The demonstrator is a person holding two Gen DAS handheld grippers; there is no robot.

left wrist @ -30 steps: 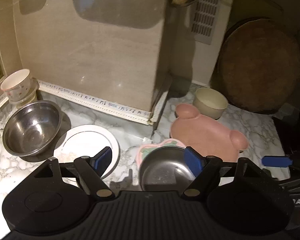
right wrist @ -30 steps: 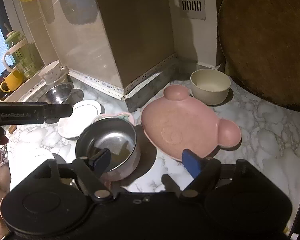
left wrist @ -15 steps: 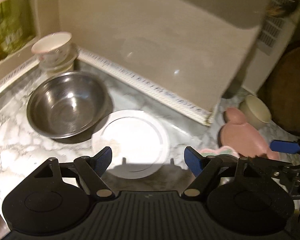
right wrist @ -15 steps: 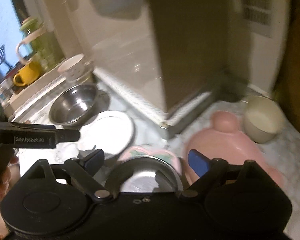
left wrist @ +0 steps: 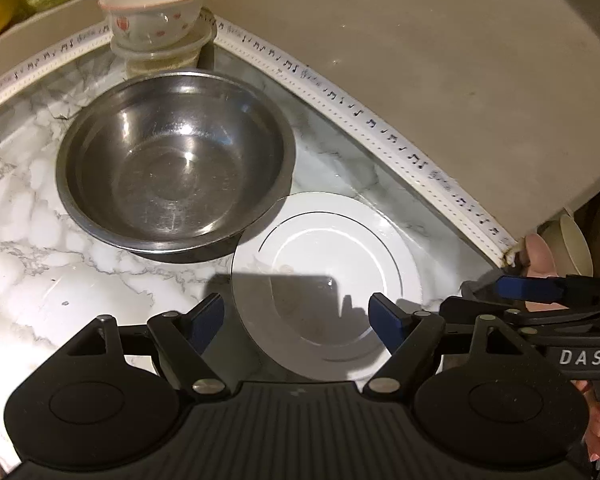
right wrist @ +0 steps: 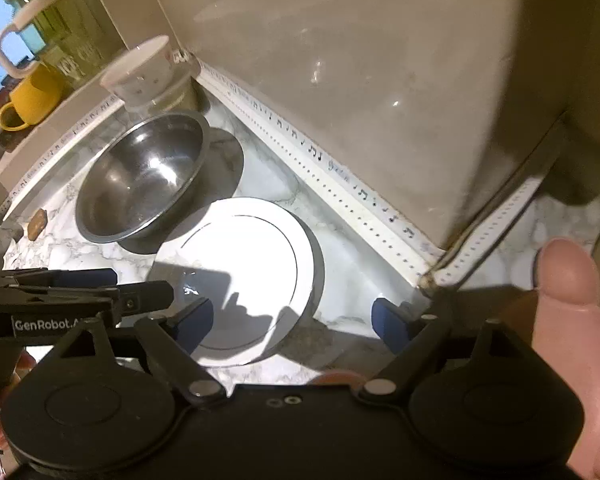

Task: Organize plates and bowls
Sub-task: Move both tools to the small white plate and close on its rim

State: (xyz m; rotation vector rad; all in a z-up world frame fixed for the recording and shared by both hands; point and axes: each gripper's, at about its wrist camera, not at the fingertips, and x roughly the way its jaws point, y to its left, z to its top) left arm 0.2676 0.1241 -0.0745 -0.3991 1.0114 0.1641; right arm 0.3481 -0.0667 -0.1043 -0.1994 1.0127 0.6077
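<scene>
- Left claw (left wrist: 296, 318): spread wide, nothing pinched; it hangs over the near half of the white plate (left wrist: 340, 248), pads not touching the rim.
- Right claw (right wrist: 290, 318): also spread, jaws closing a little right now, nothing between the pads but the plate's near edge and bare counter below.
- In the left-wrist view the right claw's blue-tipped finger pokes in at 3 o'clock; in the right-wrist view the left claw (right wrist: 80, 280) enters at 9 o'clock.
- White plate (right wrist: 236, 276): flat on the marble counter (left wrist: 28, 248), claw shadows across it.
- Steel bowl (left wrist: 176, 160): at 10 o'clock of the plate, upright, empty; its rim looks to overlap the plate's edge, contact can't be told.
- Small patterned bowl (left wrist: 156, 12): at 12 o'clock of the steel bowl, stacked on a clear container (left wrist: 160, 56), by the wall trim.
- Pink plate (right wrist: 568, 280) and cream bowl (left wrist: 572, 246): at 3 o'clock, past the wall corner, mostly hidden.
- Yellow mug (right wrist: 32, 96) and green jug (right wrist: 56, 32): on the ledge at 10 o'clock in the right-wrist view.
</scene>
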